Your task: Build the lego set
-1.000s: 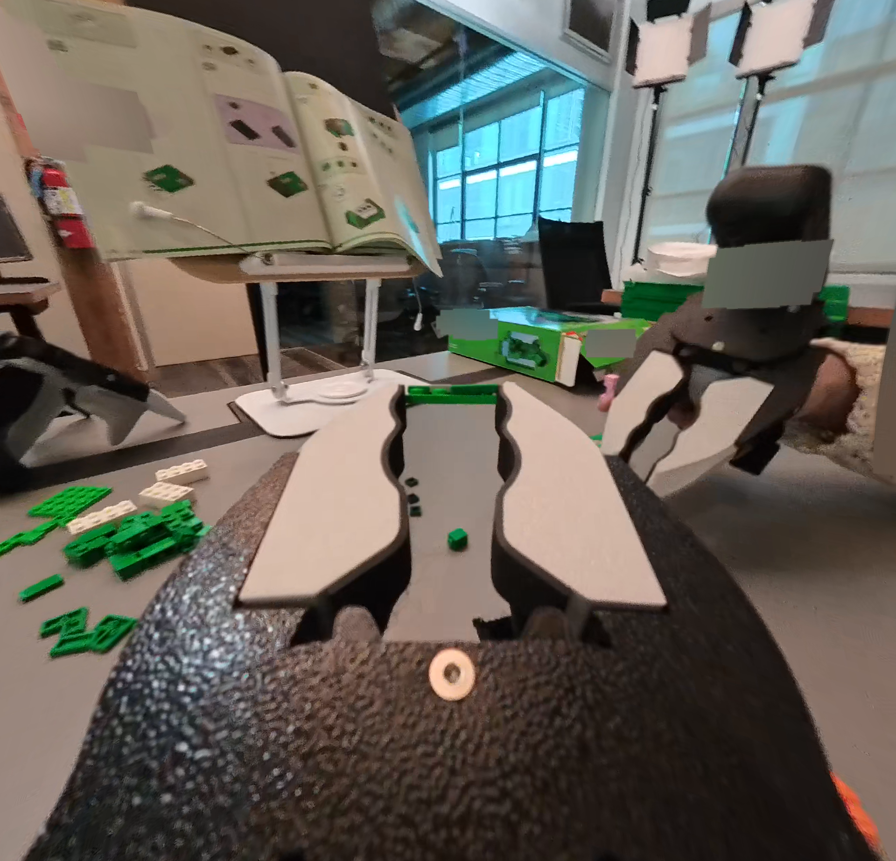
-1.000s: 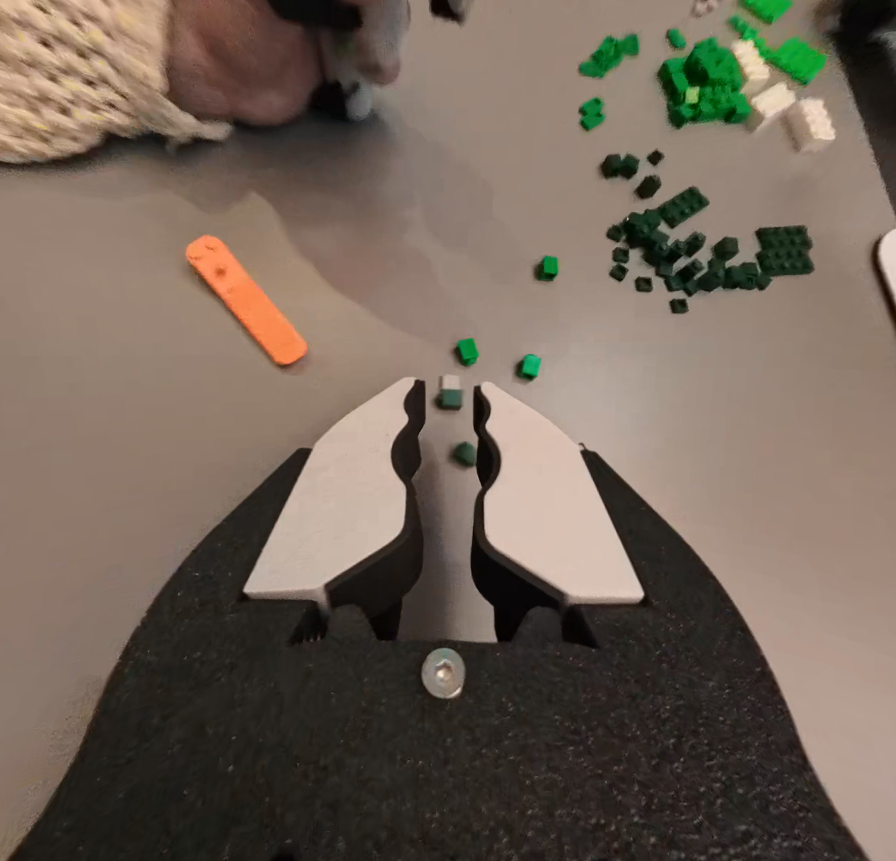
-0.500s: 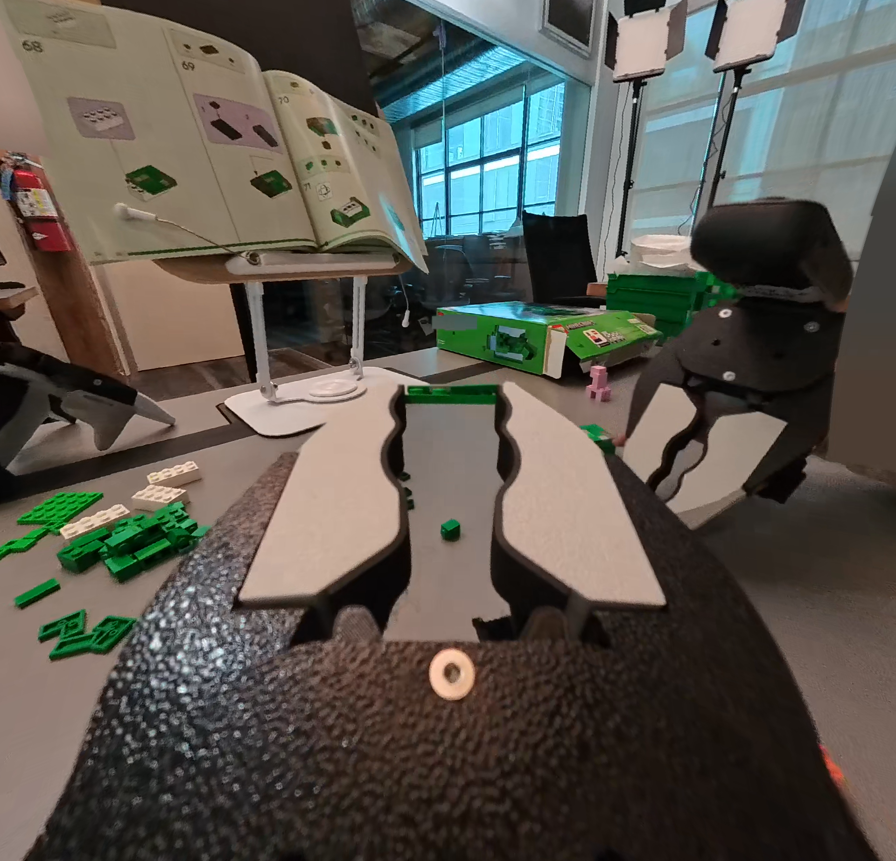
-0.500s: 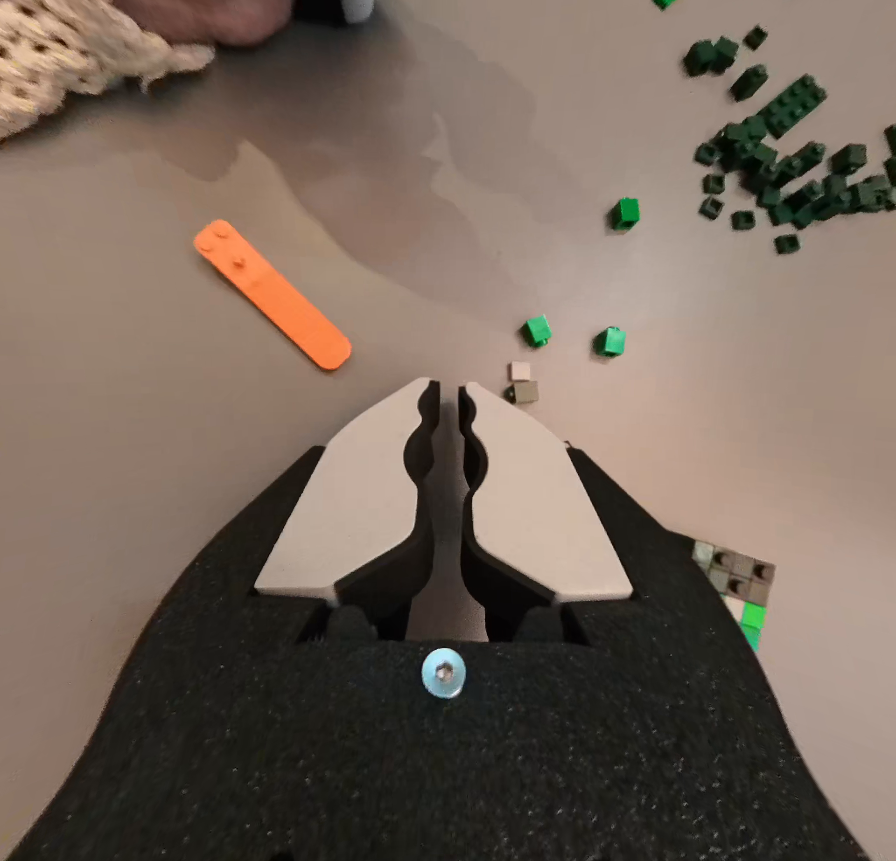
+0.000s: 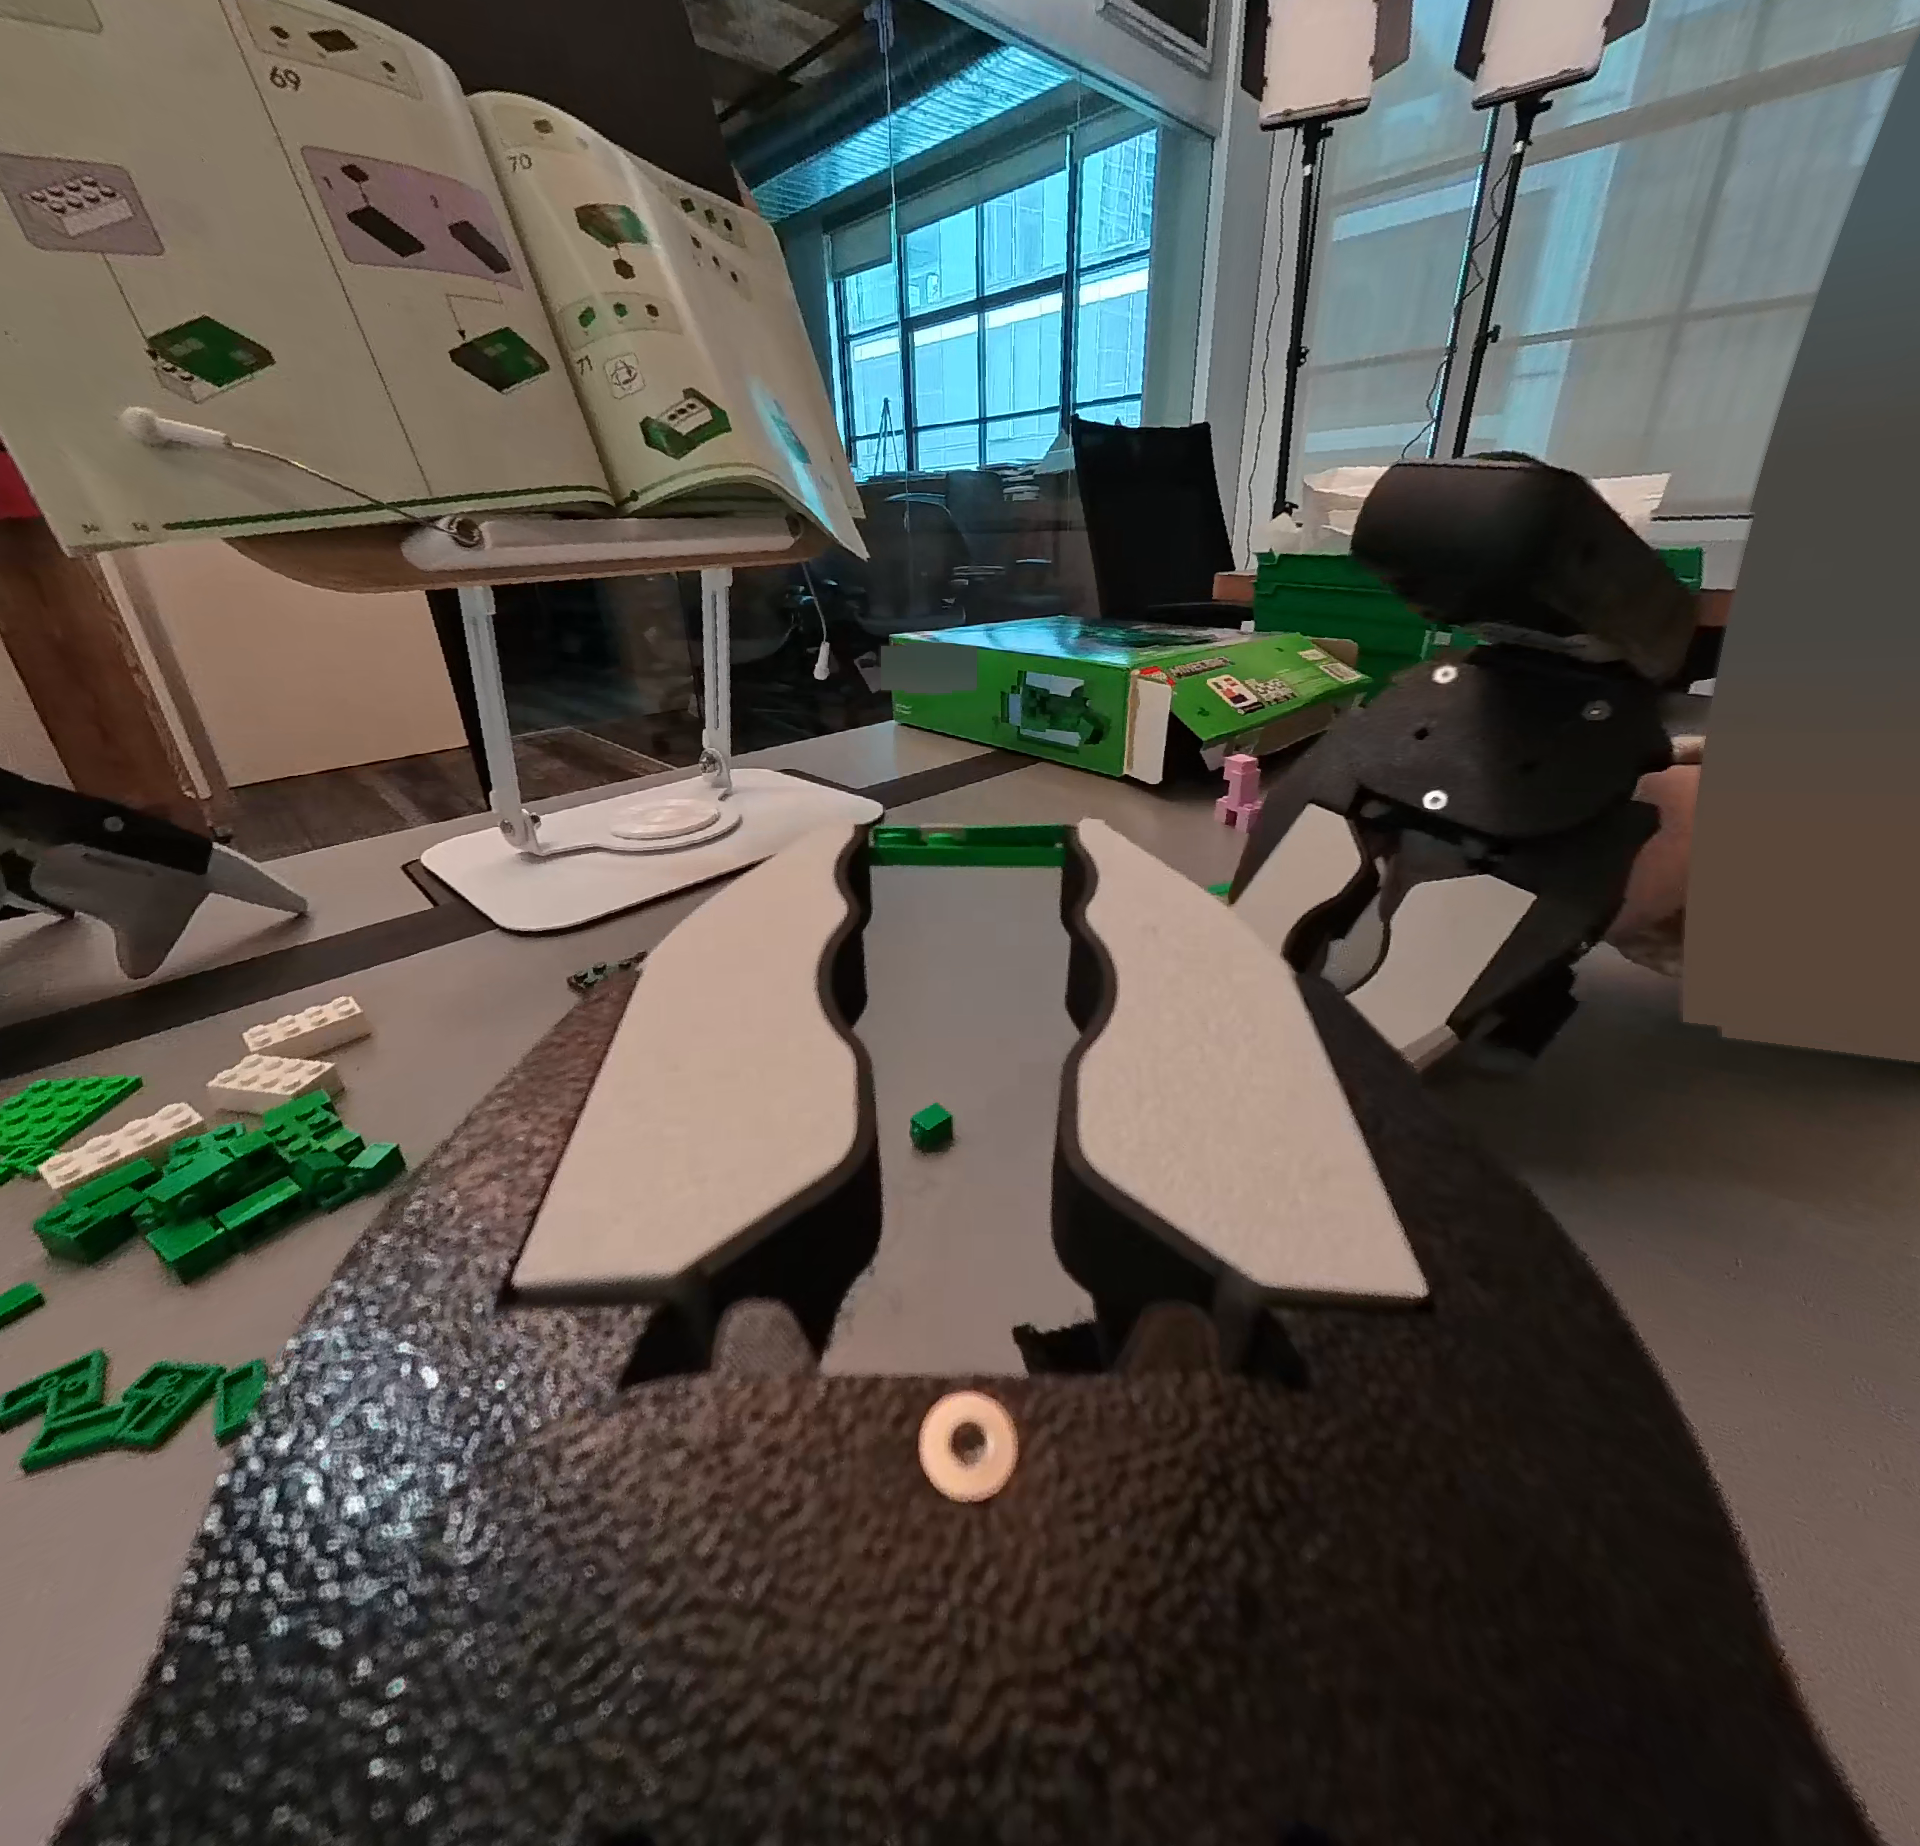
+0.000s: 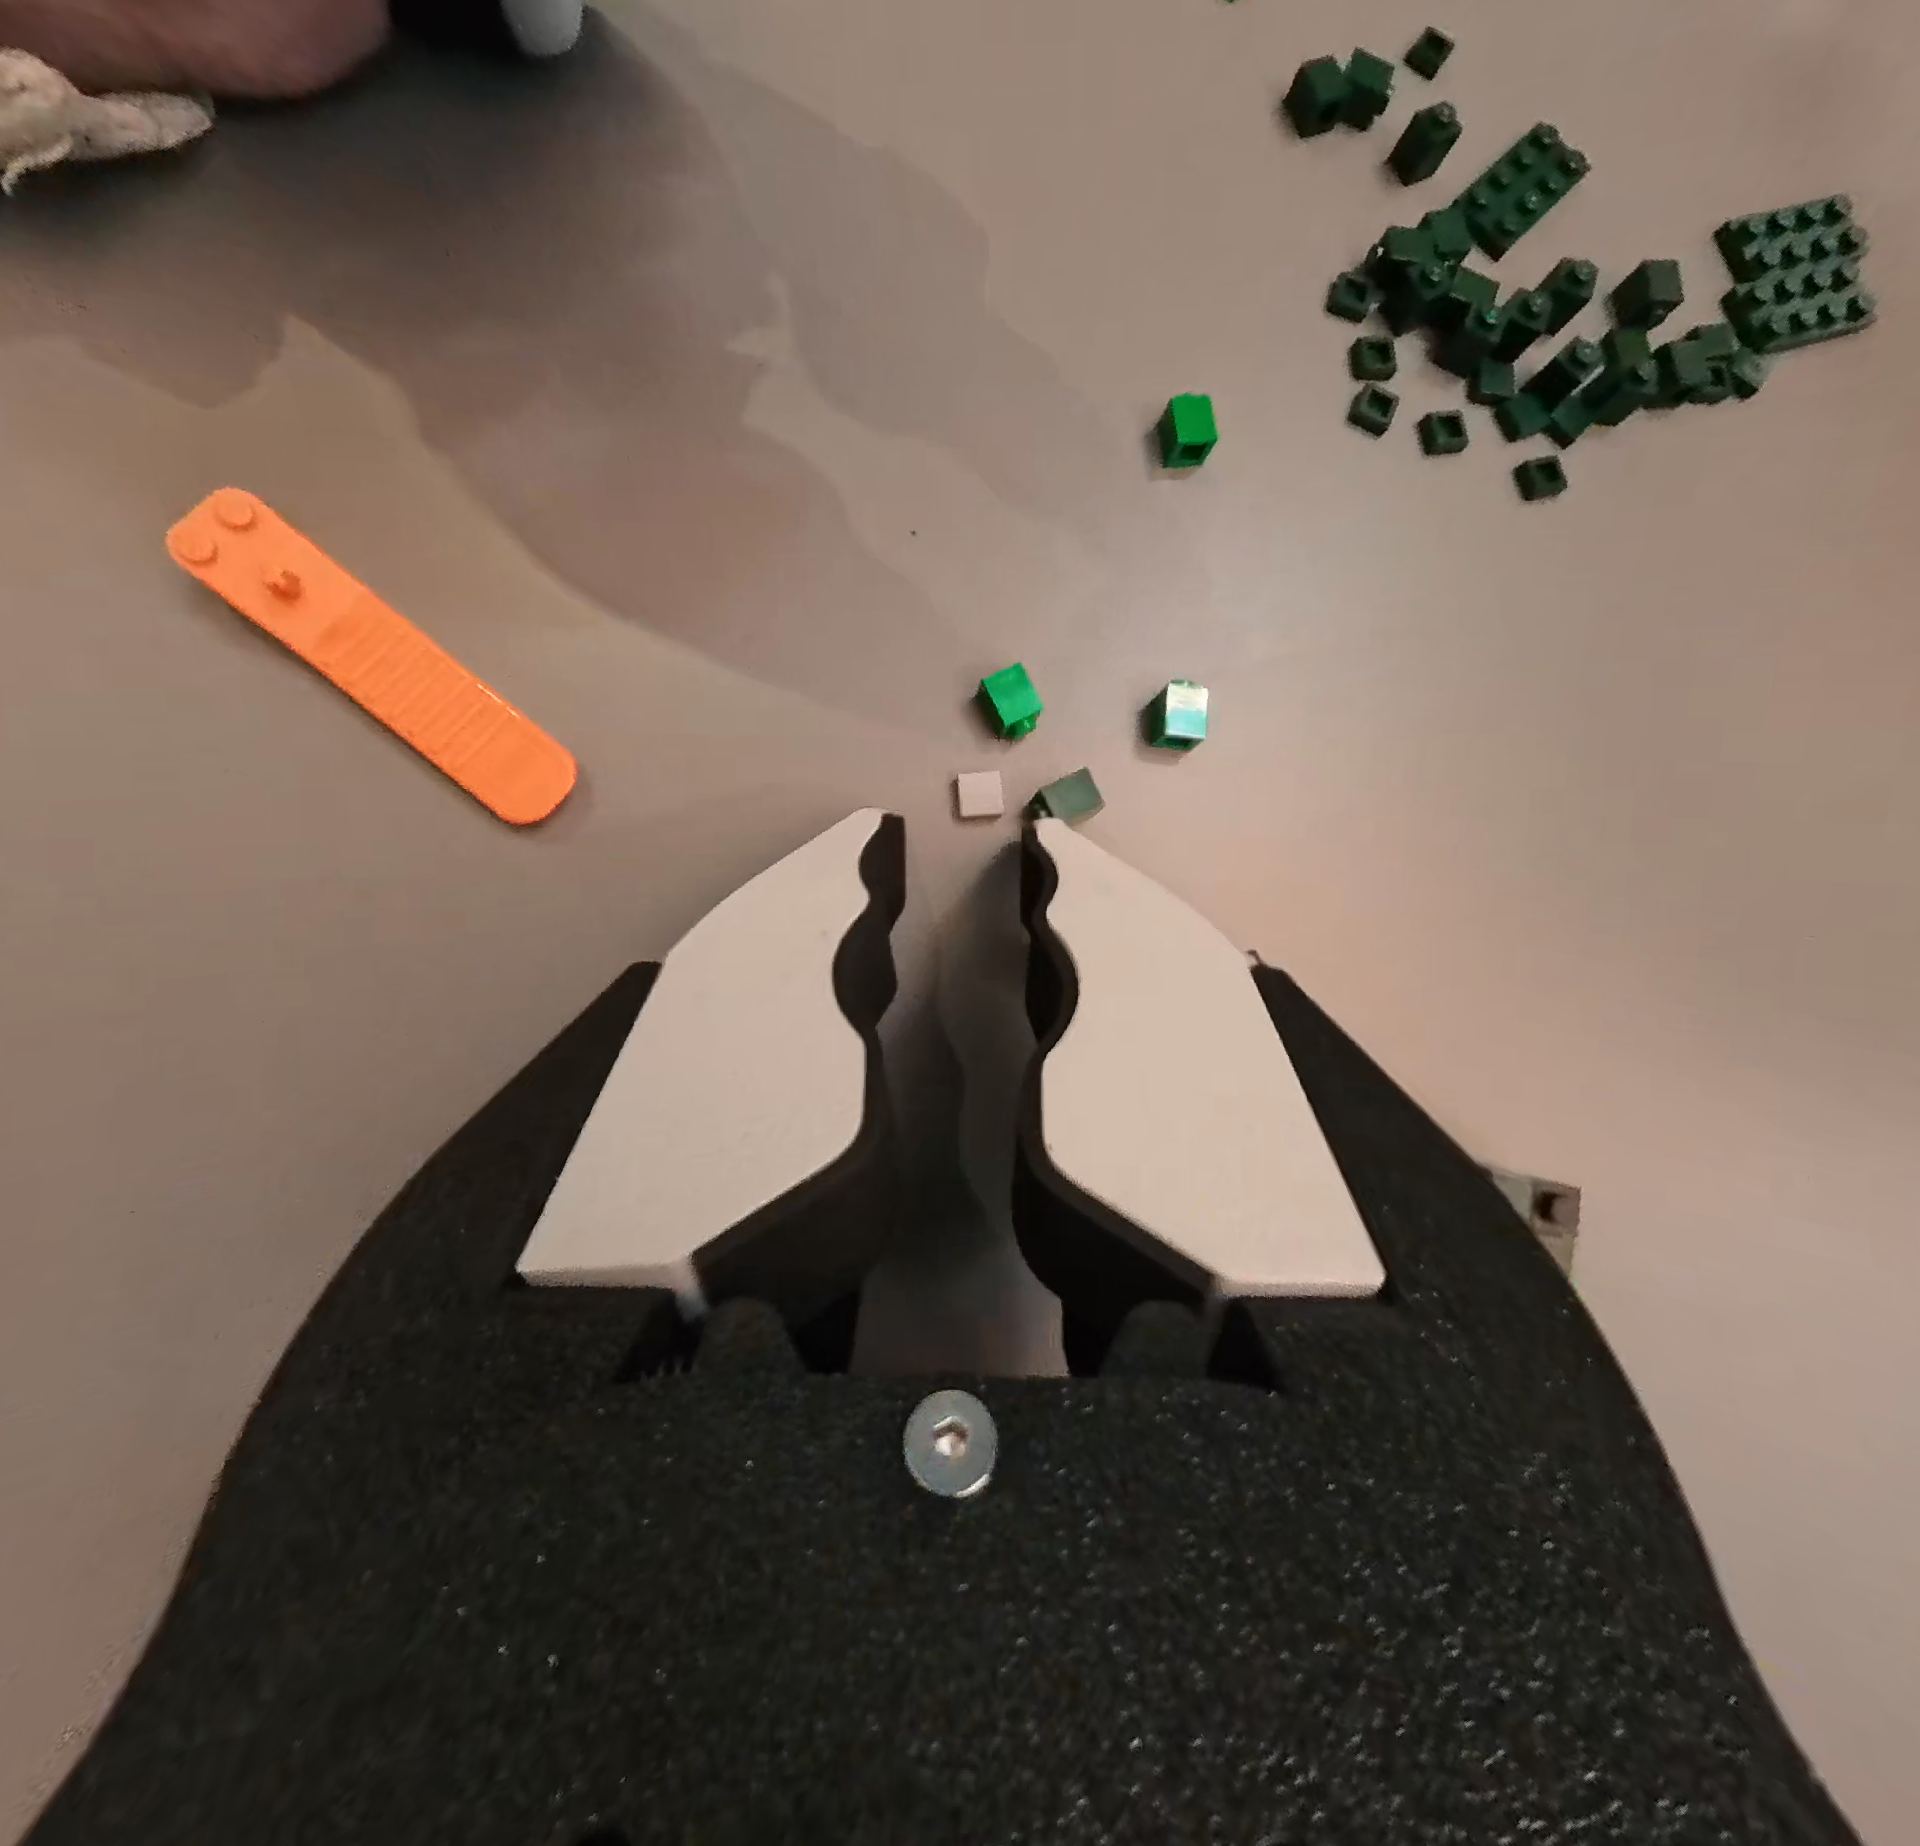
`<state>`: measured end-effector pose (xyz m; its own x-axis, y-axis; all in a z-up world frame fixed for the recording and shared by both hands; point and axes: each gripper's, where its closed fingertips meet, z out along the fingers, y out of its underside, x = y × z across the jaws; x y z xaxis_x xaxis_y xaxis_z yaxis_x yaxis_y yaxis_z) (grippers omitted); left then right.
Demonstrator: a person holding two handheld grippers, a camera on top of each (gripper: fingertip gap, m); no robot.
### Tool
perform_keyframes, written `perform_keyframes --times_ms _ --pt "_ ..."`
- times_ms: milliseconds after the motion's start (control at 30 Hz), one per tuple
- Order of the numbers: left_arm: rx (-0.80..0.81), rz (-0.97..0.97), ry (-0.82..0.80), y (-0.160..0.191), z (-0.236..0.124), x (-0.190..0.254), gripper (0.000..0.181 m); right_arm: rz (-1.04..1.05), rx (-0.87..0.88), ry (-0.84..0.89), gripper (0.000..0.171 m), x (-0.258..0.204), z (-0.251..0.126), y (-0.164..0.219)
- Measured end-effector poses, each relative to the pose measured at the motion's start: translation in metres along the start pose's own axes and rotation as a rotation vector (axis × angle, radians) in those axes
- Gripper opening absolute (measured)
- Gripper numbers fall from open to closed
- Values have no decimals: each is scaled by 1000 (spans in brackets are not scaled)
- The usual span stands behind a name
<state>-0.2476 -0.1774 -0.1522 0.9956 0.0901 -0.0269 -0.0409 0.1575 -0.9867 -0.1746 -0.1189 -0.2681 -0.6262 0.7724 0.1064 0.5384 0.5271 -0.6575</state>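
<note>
Grey tabletop (image 6: pixel 312 965): right gripper (image 6: pixel 961 830) parted, seemingly empty, near tile (image 6: pixel 980 793).

Left gripper (image 5: pixel 966 866) agape — right gripper (image 6: pixel 961 835) parted

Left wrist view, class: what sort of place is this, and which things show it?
Probably an office or studio workspace: tall panel lights on stands, an office chair behind the grey table, and large gridded windows.

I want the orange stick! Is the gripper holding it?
No, the orange stick lies flat on the table, left of the open, empty right gripper.
</note>
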Motion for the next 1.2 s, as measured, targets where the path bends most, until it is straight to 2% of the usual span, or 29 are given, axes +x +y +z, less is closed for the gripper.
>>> perform_keyframes --times_ms 133,267,700,800,933,1200 --pt "-2 -3 11 0 1 1 35 -15 -9 -14 20 3 2 -2" --pt "-3 -7 21 1 1 3 35 -10 -5 -48 12 1 4 -3" --pt "0 -9 41 0 1 5 35 -14 49 -38 7 5 4 -5" --pt "6 -9 42 -1 1 5 35 -36 87 15 7 10 -4 -3" --pt "23 -16 47 -3 -1 5 35 -13 217 137 7 24 -36 -1" --pt "57 -60 65 -6 -3 4 34 20 484 568 7 62 -106 25"
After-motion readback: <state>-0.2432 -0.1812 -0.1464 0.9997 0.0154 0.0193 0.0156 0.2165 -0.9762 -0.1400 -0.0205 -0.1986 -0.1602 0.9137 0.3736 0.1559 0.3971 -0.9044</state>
